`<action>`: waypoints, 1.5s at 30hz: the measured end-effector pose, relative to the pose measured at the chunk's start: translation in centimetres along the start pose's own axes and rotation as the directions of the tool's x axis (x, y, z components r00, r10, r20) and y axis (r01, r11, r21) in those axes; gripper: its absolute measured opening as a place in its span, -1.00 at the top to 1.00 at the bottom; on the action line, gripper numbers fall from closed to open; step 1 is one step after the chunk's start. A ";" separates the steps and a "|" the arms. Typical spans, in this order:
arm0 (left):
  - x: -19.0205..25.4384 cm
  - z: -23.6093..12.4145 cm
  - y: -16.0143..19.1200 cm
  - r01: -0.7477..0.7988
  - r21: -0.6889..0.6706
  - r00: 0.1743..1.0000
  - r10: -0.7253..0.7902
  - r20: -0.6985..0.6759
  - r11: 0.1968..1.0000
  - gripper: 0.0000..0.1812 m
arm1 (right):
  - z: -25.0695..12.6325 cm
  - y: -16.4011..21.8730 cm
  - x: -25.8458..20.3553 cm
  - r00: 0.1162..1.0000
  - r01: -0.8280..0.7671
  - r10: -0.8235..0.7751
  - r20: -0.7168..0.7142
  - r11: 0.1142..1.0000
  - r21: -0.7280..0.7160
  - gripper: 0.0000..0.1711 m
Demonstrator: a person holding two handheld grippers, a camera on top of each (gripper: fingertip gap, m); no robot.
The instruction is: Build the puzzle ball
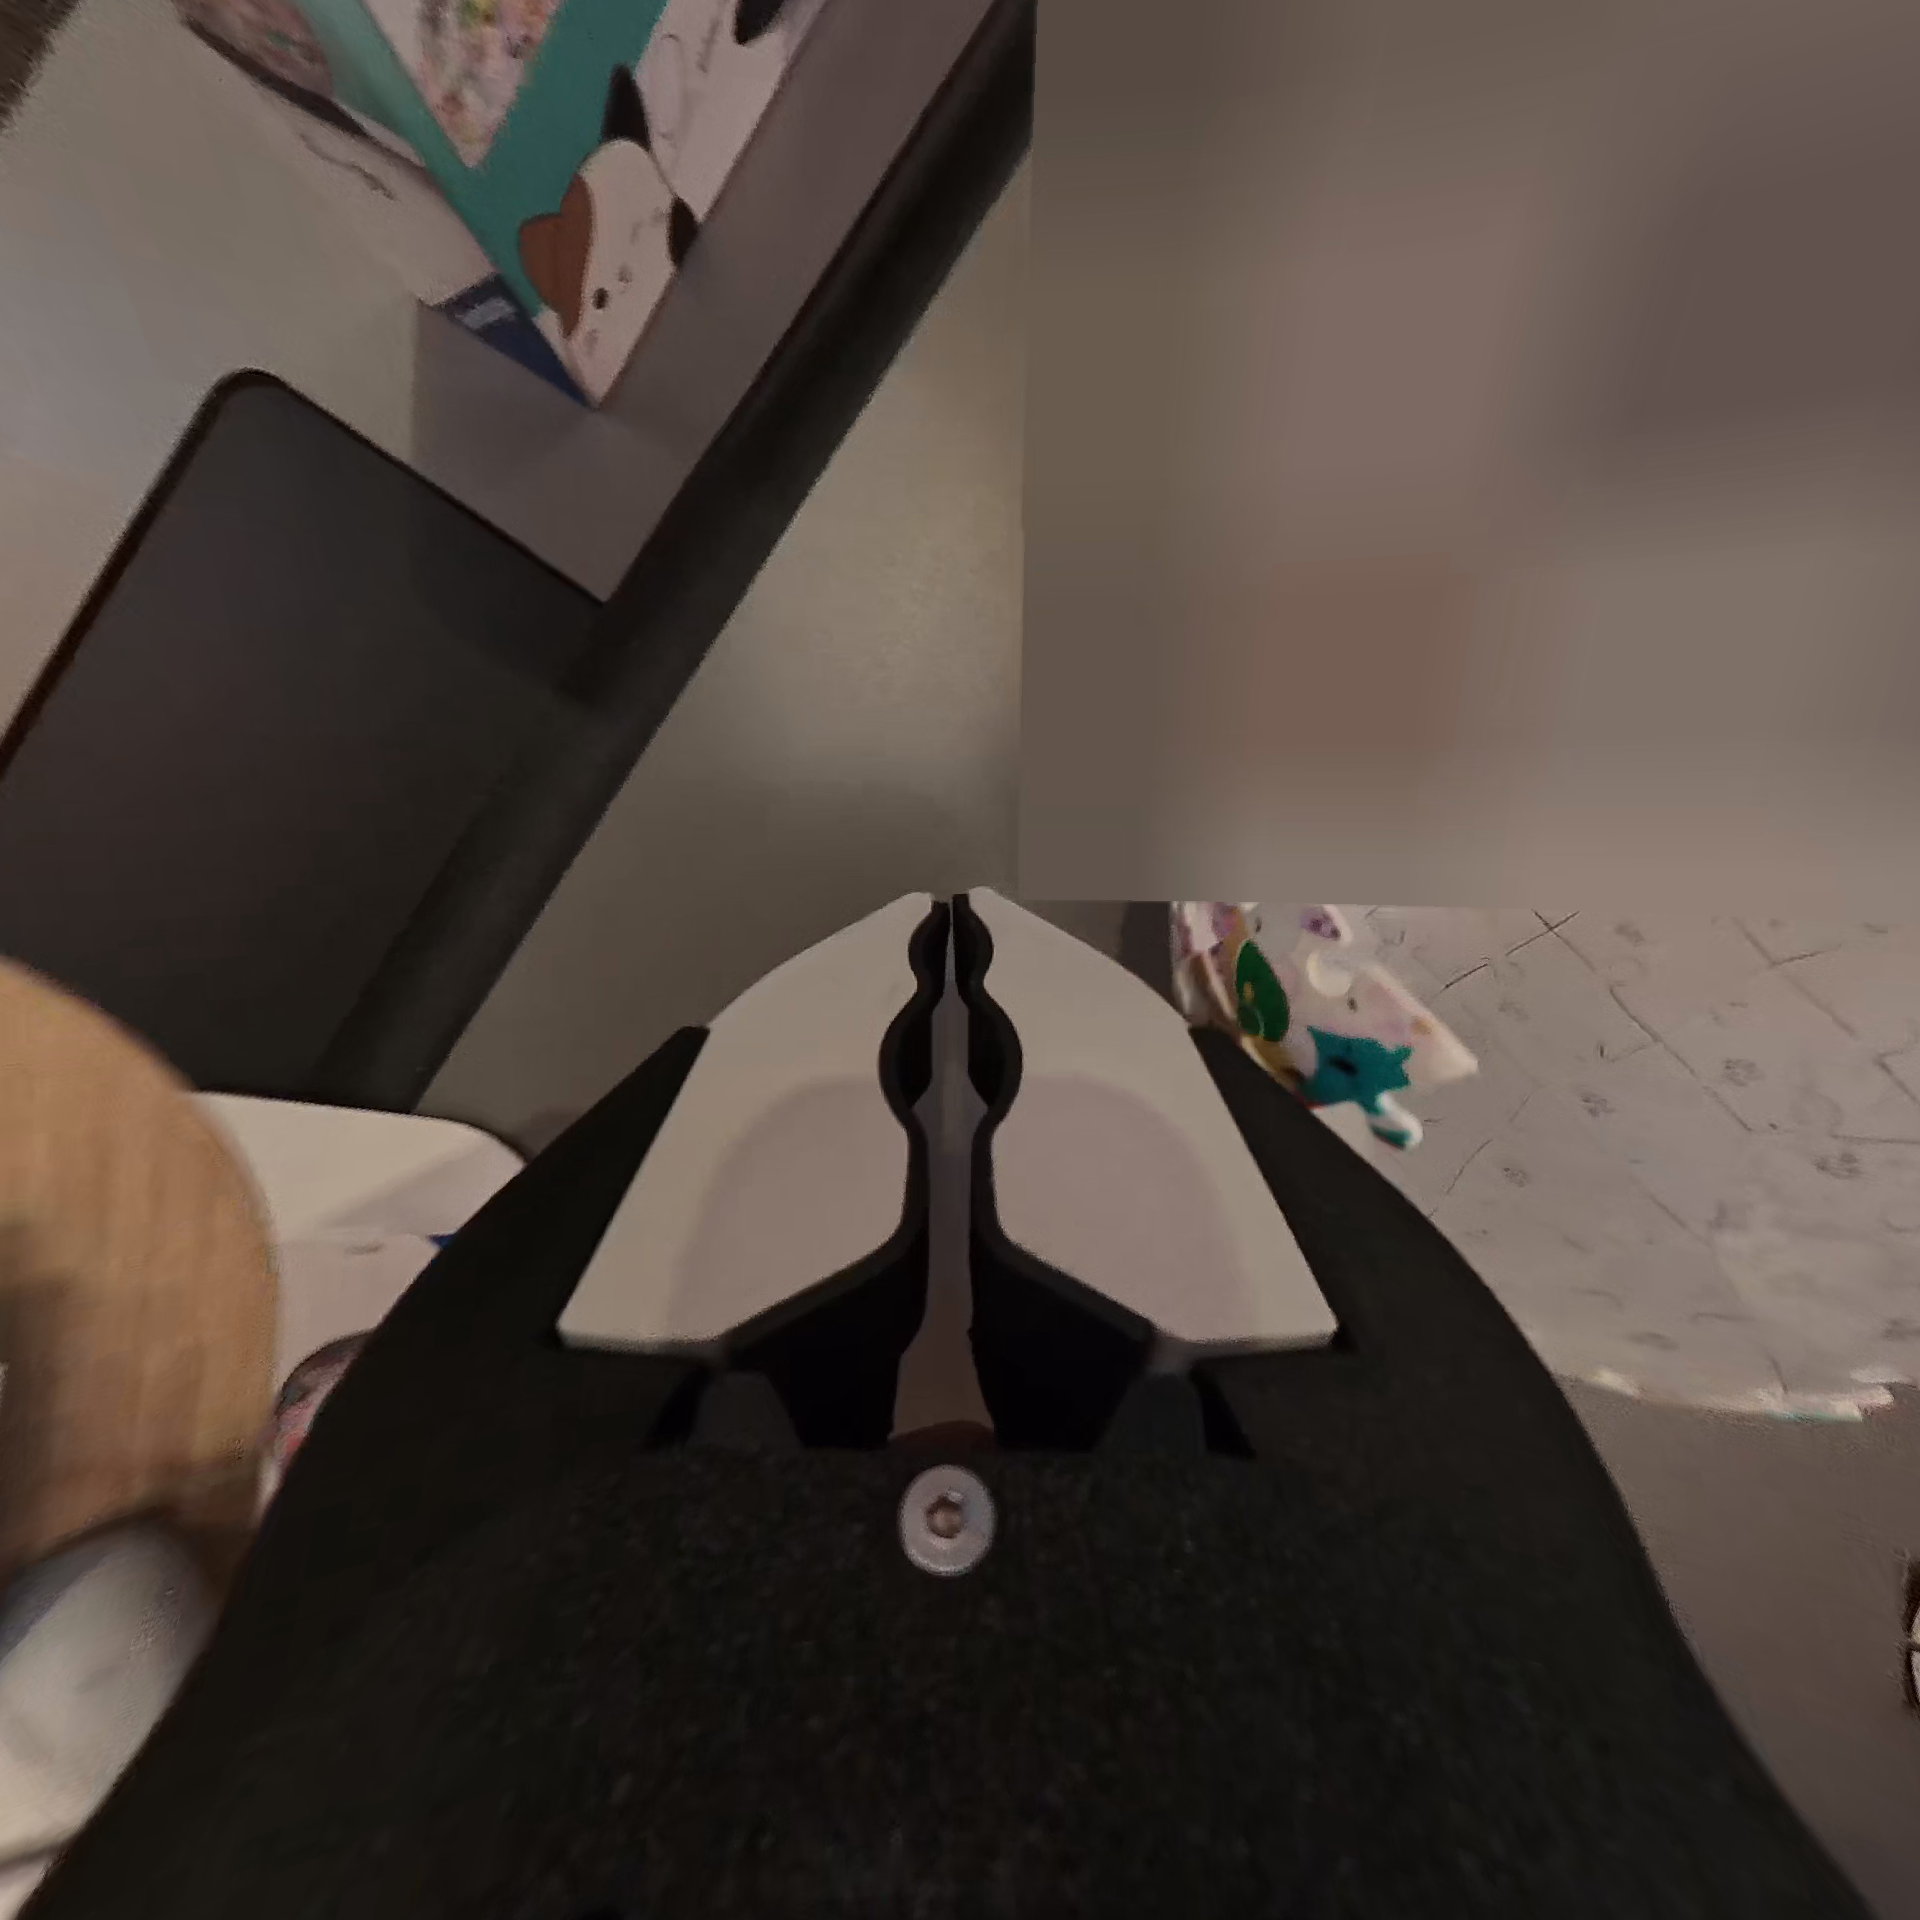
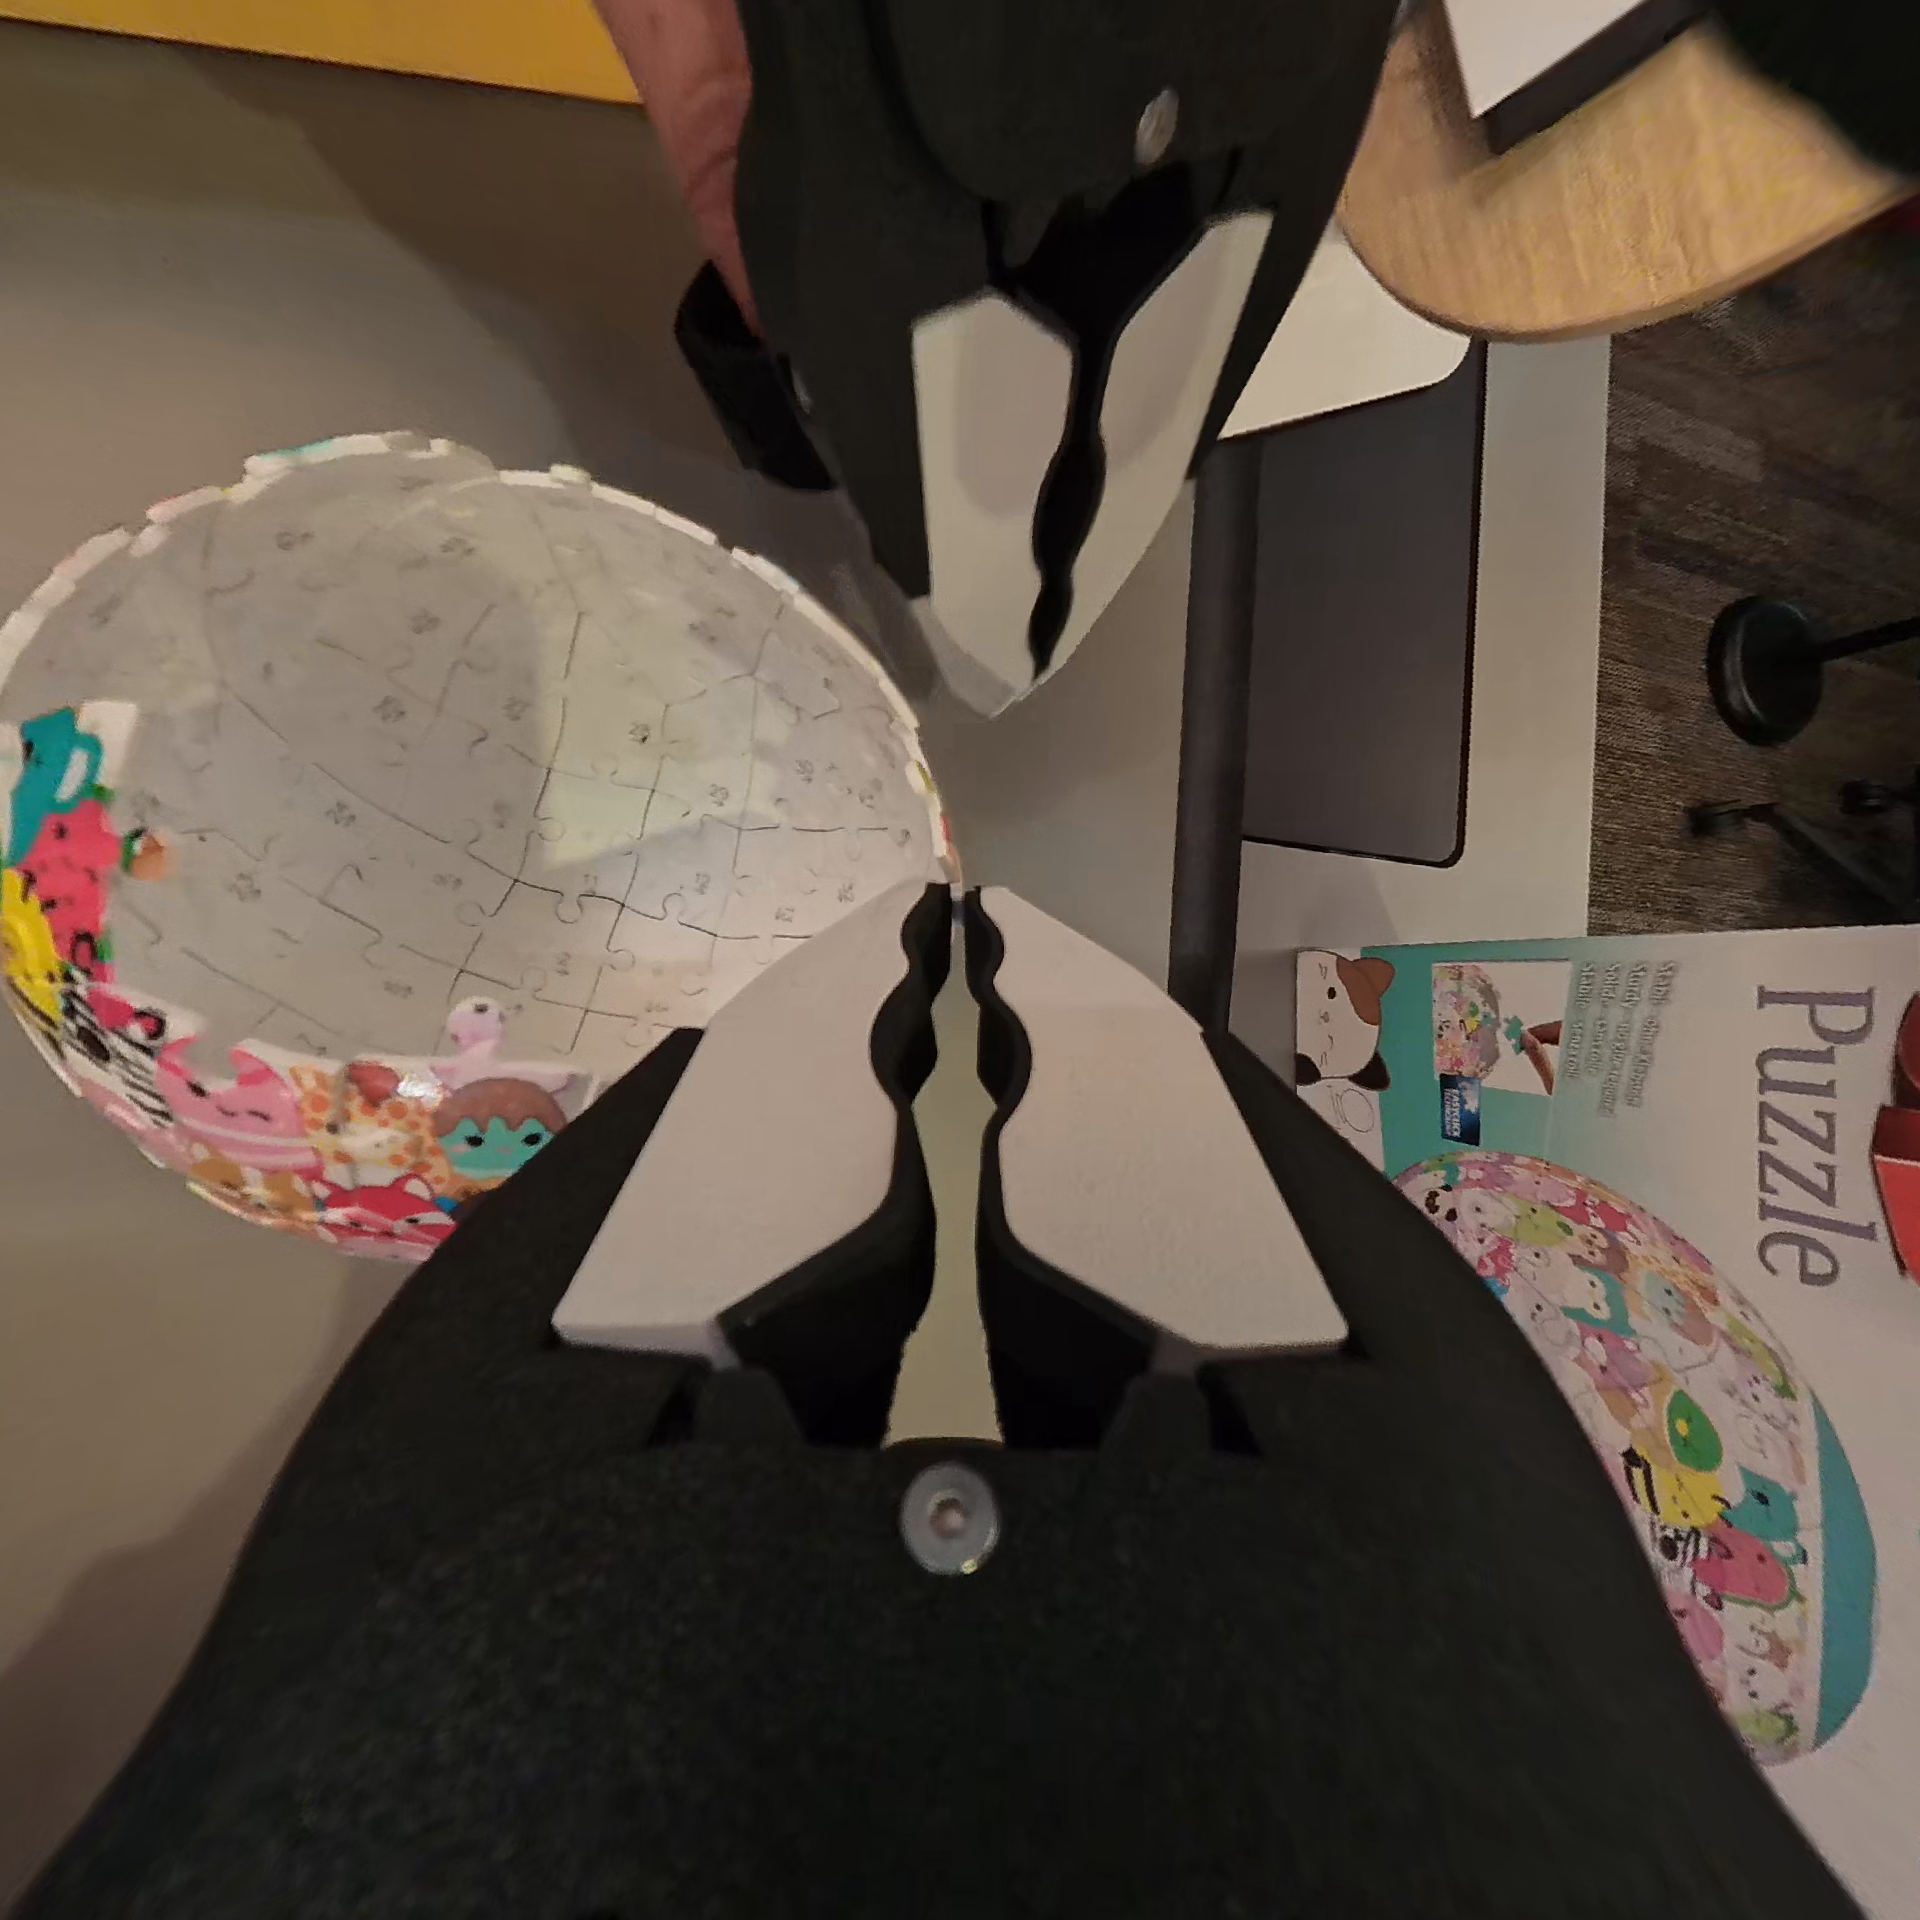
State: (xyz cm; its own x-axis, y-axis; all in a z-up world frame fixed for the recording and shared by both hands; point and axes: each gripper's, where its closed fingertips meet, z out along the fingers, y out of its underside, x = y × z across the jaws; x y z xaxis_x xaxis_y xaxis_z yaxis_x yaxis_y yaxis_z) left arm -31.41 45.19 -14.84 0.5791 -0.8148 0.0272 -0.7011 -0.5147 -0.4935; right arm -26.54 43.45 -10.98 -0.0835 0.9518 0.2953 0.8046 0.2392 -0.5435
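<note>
Closest to us, the right gripper (image 2: 961, 902) has its jaws pressed together on nothing, its tip just beside the rim of the half-built puzzle ball (image 2: 416, 831) – a bowl-shaped shell on the table (image 2: 312, 260), cut off at the left edge. Past it hangs the left gripper (image 2: 1023, 681), jaws together and empty too. The puzzle box (image 2: 1558, 1195) lies to the right – partly cut off.

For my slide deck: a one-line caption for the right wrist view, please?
Two shut grippers, right and left, meet beside the half-built puzzle ball, puzzle box alongside.
</note>
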 end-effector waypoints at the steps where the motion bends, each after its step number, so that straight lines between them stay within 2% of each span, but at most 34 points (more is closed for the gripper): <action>1: -0.2 -0.6 -0.3 0.015 0.025 1.000 -0.015 0.005 1.000 0.98 | 0.0 0.0 0.0 1.000 0.006 -0.006 0.000 1.000 -0.001 0.97; 6: 0.6 -3.5 -1.7 0.092 0.168 0.994 -0.082 -0.066 0.981 0.81 | 0.0 0.0 0.0 1.000 0.012 -0.012 -0.007 1.000 -0.008 0.97; 11: 2.6 -6.4 -3.5 0.050 0.315 0.996 -0.024 -0.086 0.948 0.76 | 0.1 0.1 0.1 1.000 -0.003 0.003 -0.008 1.000 -0.017 0.97; 16: 3.9 -5.3 -3.4 -0.083 0.178 0.996 0.079 0.034 0.981 0.75 | 0.2 0.1 0.3 1.000 -0.014 0.014 -0.018 1.000 -0.015 0.97; 20: 3.9 -4.4 -2.7 -0.036 0.078 0.997 0.030 0.071 0.996 0.74 | 0.3 0.0 0.4 1.000 -0.001 0.000 -0.031 1.000 -0.015 0.97; 26: 5.0 -4.1 -2.5 0.049 0.061 0.998 -0.052 0.044 0.997 0.73 | 0.3 -0.1 0.4 0.999 0.020 -0.021 -0.039 1.000 -0.017 0.97; 33: 4.6 -3.0 -2.3 0.078 0.006 0.994 -0.078 0.081 0.997 0.77 | 0.5 -0.3 0.5 0.998 0.049 -0.050 -0.048 0.998 -0.029 0.96; 45: 3.4 -3.0 -1.9 0.139 -0.027 0.974 -0.132 0.183 0.990 0.89 | 0.6 -0.4 0.6 0.997 0.058 -0.059 -0.041 0.998 -0.020 0.96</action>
State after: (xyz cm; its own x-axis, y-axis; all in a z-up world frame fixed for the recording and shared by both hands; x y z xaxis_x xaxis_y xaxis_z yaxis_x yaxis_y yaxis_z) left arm -29.39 42.59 -11.24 0.7326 -0.6774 -0.0672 -0.6248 -0.6300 -0.4611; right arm -27.29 44.04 -11.07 -0.1065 0.9274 0.3586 0.8098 0.2902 -0.5099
